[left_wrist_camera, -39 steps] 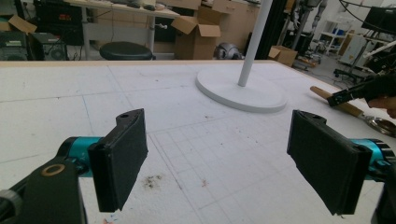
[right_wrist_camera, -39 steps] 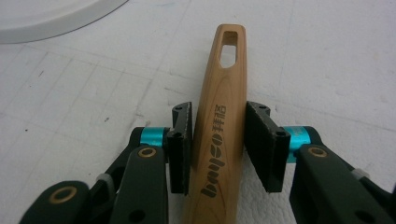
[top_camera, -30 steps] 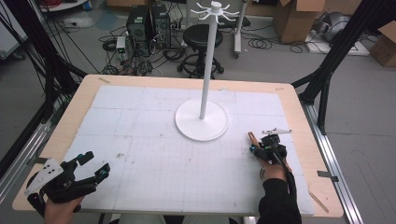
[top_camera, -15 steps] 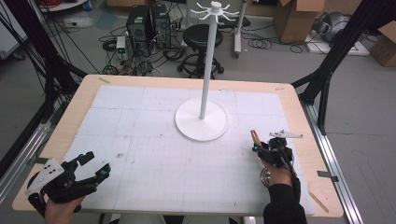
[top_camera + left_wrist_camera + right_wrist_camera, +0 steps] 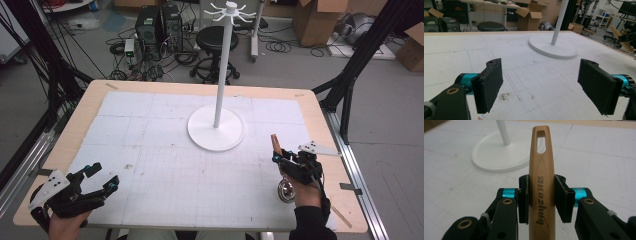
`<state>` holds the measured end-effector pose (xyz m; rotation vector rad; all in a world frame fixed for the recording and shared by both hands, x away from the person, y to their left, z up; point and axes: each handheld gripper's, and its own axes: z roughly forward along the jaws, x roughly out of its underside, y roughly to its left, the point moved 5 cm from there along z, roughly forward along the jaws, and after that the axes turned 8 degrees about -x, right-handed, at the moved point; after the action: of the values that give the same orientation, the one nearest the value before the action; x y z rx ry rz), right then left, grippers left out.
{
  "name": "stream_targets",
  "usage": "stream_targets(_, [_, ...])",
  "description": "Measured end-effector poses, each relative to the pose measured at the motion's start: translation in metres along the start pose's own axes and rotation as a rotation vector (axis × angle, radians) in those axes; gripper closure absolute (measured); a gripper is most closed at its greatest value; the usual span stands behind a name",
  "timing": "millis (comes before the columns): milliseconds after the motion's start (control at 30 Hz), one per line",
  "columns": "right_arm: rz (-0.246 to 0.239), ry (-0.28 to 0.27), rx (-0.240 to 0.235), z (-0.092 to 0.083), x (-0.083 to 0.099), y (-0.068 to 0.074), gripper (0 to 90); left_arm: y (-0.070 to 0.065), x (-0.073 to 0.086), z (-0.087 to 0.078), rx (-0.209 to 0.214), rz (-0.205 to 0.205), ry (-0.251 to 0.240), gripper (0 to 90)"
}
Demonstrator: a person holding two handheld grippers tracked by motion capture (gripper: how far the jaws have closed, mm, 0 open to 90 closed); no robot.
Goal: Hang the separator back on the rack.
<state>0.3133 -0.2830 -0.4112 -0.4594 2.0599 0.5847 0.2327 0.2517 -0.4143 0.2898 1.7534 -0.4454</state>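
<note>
My right gripper [image 5: 280,157] is shut on a wooden utensil handle [image 5: 275,142] above the table's right side. Its pads press the handle [image 5: 541,170] from both sides, and the slotted tip points up and away toward the stand. A shiny metal bowl [image 5: 285,191] hangs at the utensil's lower end, beneath the hand. A white stand rises from a round base [image 5: 216,131] at mid-table to a ring of hooks [image 5: 230,9]. My left gripper [image 5: 102,176] rests open near the front left corner, with nothing between its pads [image 5: 487,85].
A white gridded mat [image 5: 165,165] covers the wooden table [image 5: 75,135]. The stand's base [image 5: 552,47] lies ahead and to the right of the left gripper. A stool [image 5: 216,37], computer cases and cardboard boxes stand on the floor beyond the far edge.
My right hand has risen with the utensil, and the handle now tilts more upright; the metal bowl shows below the hand. The left gripper has not moved.
</note>
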Motion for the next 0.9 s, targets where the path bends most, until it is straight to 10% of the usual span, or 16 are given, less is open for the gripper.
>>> stream_targets(333, [-0.103, -0.084, -0.224, -0.009, -0.021, 0.050, 67.1, -0.008, -0.012, -0.004, 0.048, -0.006, -0.037, 20.6])
stream_targets(900, [-0.209, -0.143, -0.647, 0.008, -0.035, 0.149, 67.0, -0.079, -0.055, 0.000, 0.479, 0.022, -0.023, 29.2])
